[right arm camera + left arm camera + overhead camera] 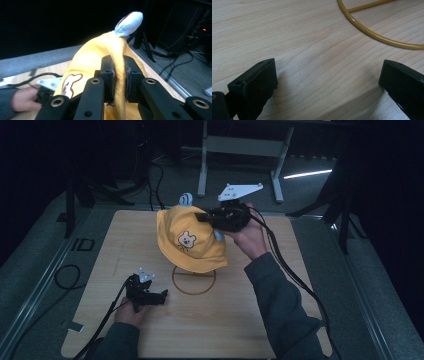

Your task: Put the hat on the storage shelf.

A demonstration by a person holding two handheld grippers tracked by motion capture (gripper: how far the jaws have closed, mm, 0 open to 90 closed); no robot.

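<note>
High view. One light wooden tabletop (225, 330) sits on a grey floor in a dark room; one grey metal table frame (240, 147) stands behind it, and black cables trail across the floor at the left. One yellow bucket hat (192, 240) with a bear face on its front and a pale blue ear (186, 198) on its crown hangs above the one round yellow wire stand base (194, 280), which lies on the tabletop. Two grippers are present. The right gripper (206, 217) reaches the hat's upper right side, a grey three-cornered plate on top of it. The left gripper (159, 296) rests low on the tabletop, left of the stand base and well apart from the hat. No container is present.

Left gripper view. The tabletop (312, 32) runs beneath the two black jaws, which stand wide apart with nothing between them. Part of the stand base (372, 35) curves across the upper right, apart from both jaws.

Right gripper view. The two jaws are pinched together on a fold of the hat (87, 57), the yellow fabric pressed between the pads. One ear (130, 21) stands up at the top of the hat. The person's other hand (25, 100) shows at the lower left on the tabletop. Dark equipment and cables occupy the floor at the right.
</note>
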